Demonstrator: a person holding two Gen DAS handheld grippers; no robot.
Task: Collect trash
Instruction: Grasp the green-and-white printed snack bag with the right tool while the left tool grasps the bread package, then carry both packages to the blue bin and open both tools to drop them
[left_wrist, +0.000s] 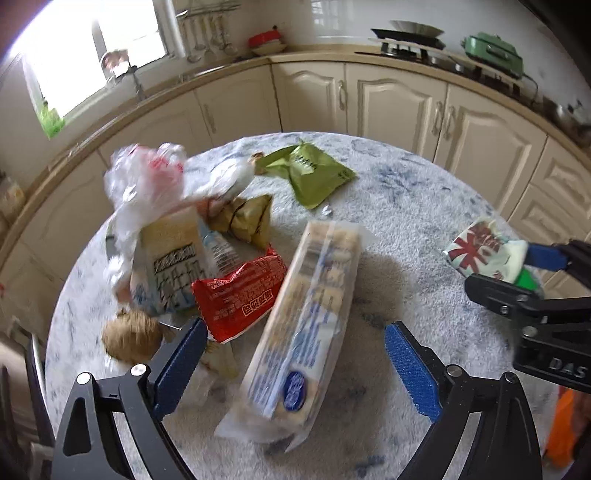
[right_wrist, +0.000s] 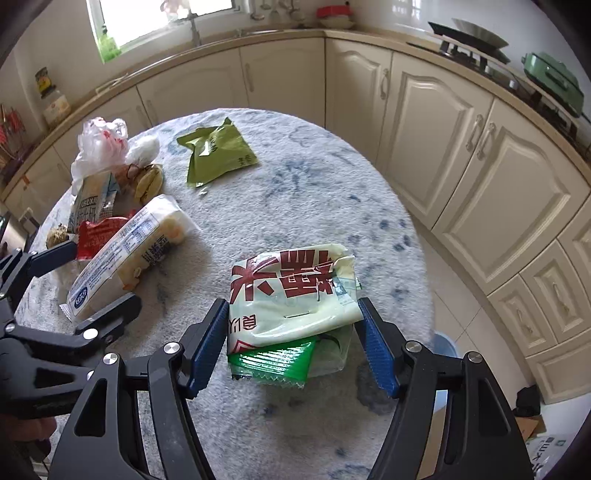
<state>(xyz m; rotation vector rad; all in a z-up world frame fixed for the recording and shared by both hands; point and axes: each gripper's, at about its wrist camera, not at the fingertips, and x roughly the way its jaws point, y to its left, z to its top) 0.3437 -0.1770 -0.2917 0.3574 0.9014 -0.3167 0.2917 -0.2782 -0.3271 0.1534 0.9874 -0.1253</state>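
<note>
Marbled table (right_wrist: 295, 177) — scattered wrappers (right_wrist: 218, 155)

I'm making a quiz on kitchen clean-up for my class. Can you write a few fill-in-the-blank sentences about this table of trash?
1. The right gripper is closed on a white wrapper printed with ____ characters.
2. The long cracker packet lies between the fingers of the ____ gripper.
3. The wrapper lying alone at the far side of the table is ____.

Missing words: red; left; green
</note>
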